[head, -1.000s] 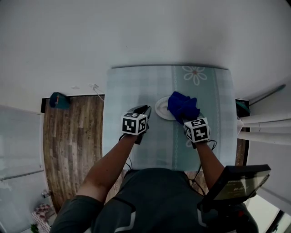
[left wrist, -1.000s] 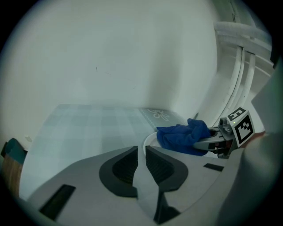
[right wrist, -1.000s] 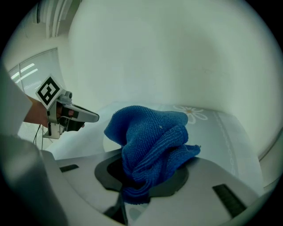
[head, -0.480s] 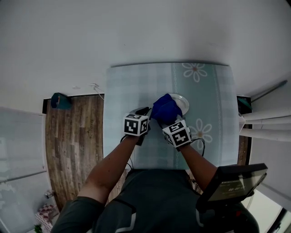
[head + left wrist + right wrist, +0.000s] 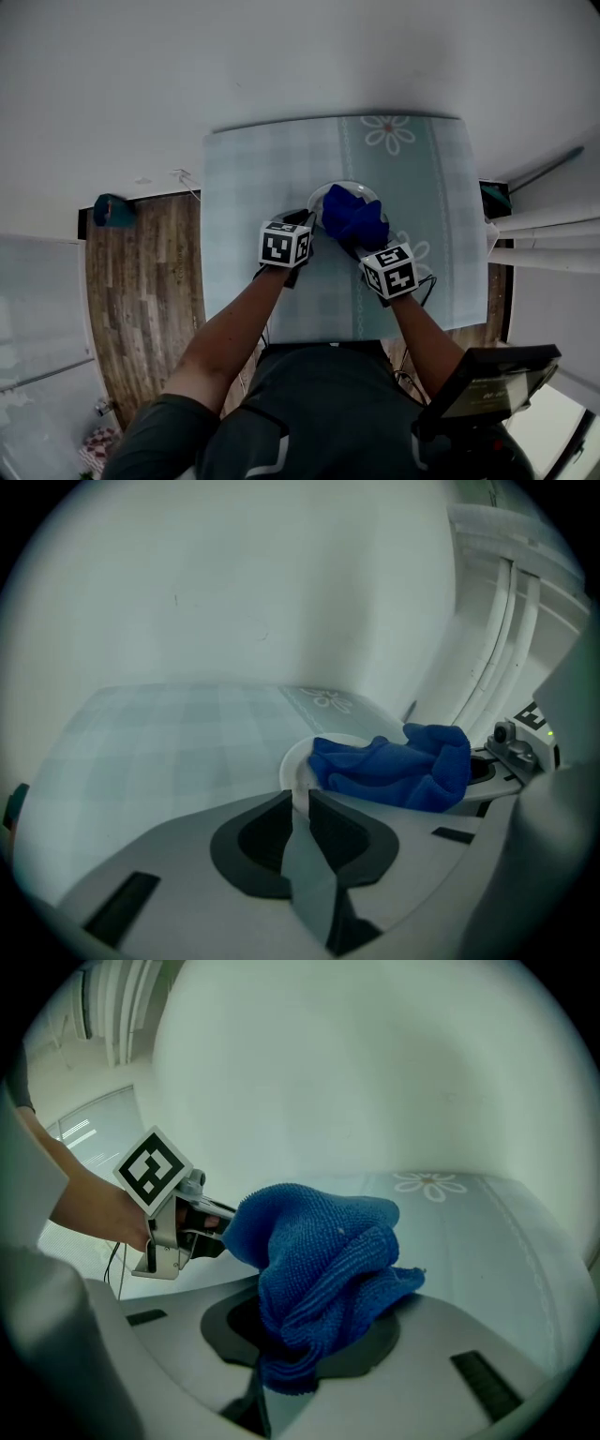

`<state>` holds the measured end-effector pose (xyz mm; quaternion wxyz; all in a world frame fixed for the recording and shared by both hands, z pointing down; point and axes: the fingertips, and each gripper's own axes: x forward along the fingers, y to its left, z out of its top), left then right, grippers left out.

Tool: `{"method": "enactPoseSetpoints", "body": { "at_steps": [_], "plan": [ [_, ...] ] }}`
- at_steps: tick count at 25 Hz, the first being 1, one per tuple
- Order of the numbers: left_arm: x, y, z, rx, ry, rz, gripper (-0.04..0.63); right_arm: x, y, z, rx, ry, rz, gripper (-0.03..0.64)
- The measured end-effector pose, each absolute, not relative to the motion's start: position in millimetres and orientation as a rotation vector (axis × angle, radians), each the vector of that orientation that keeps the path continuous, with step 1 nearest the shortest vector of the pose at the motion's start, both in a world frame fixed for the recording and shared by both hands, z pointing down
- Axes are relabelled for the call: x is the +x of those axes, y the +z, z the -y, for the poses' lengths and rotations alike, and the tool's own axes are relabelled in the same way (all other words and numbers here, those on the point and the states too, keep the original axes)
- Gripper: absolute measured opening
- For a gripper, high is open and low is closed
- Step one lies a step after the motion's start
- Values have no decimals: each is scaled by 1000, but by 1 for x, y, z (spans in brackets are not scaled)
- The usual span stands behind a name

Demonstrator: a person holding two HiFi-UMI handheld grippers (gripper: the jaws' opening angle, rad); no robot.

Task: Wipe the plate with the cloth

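Against a bare white wall (image 5: 281,56), a table (image 5: 253,169) under a pale checked covering printed with daisies carries the one small white plate (image 5: 317,199), which sits near the middle of the tabletop, in front of the person working over it. The left gripper (image 5: 300,803) has its jaws drawn almost together on the plate's near rim, which appears to be pinched between their tips. The right gripper (image 5: 281,1372) is clenched on a bunched blue microfibre cloth (image 5: 354,219), whose loose folds spill forward over the dish and cover most of it in the head view. Whether the fabric presses on the surface or only drapes over it cannot be told.

The cloth looks soft, light and limp, so it will go where the jaws drag it. Gripped at one gathered end, as it is, the free folds do the rubbing.

The plate is probably glazed ceramic or hard plastic: rigid, smooth, breakable if ceramic, and light enough to skate across the slick table covering under a sideways stroke. Its thin raised rim is the only sensible place to take hold. The pinch there should be firm but not hard, since a glazed edge can slip out or chip.
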<state>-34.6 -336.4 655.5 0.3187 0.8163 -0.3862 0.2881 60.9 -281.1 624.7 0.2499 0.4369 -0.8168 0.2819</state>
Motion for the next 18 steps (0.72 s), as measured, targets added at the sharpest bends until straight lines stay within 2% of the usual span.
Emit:
{"method": "enactPoseSetpoints", "body": {
  "at_steps": [9,18],
  "plan": [
    [-38,649,337,2156,730,1027,63,147,626,271,1413,791,2080,101],
    [-57,559,327,2304,432,1237,63,146,545,271,1452,709,2320,101]
  ]
}}
